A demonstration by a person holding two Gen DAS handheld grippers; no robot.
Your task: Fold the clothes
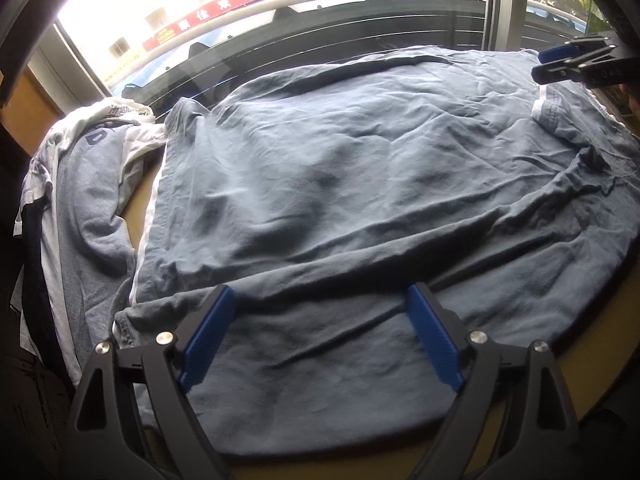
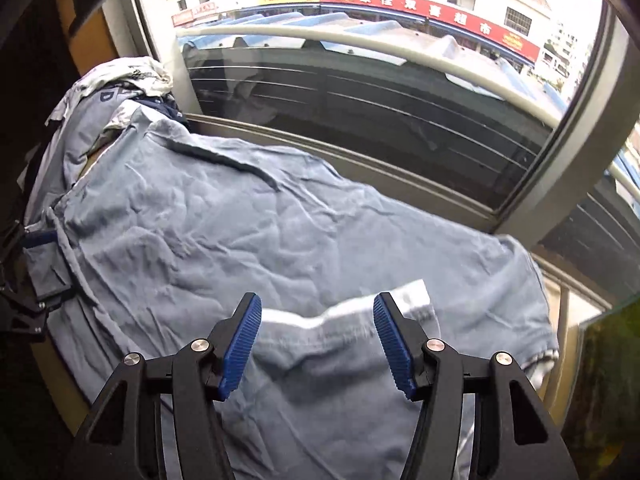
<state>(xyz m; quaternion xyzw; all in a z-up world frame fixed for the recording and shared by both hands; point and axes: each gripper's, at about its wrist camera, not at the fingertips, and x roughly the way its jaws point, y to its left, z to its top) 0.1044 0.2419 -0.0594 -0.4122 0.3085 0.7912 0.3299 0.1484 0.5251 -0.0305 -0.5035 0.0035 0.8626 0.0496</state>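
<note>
Left of the blue-grey shirt (image 1: pixel 340 208): heaped clothes (image 1: pixel 80 184), navy "D" legible. Shirt lies flat on brown table (image 1: pixel 592 344) by window (image 2: pixel 360 112); red shop sign (image 2: pixel 432 12) outside w/ Chinese characters. Left gripper (image 1: pixel 320 316) wide open, right gripper (image 2: pixel 318 320) part-open; both empty above shirt.

One blue-grey shirt (image 1: pixel 340 200) lies spread out, one heap of other clothes (image 1: pixel 80 184) sits beside it (separate pieces uncountable), and two grippers show.
</note>
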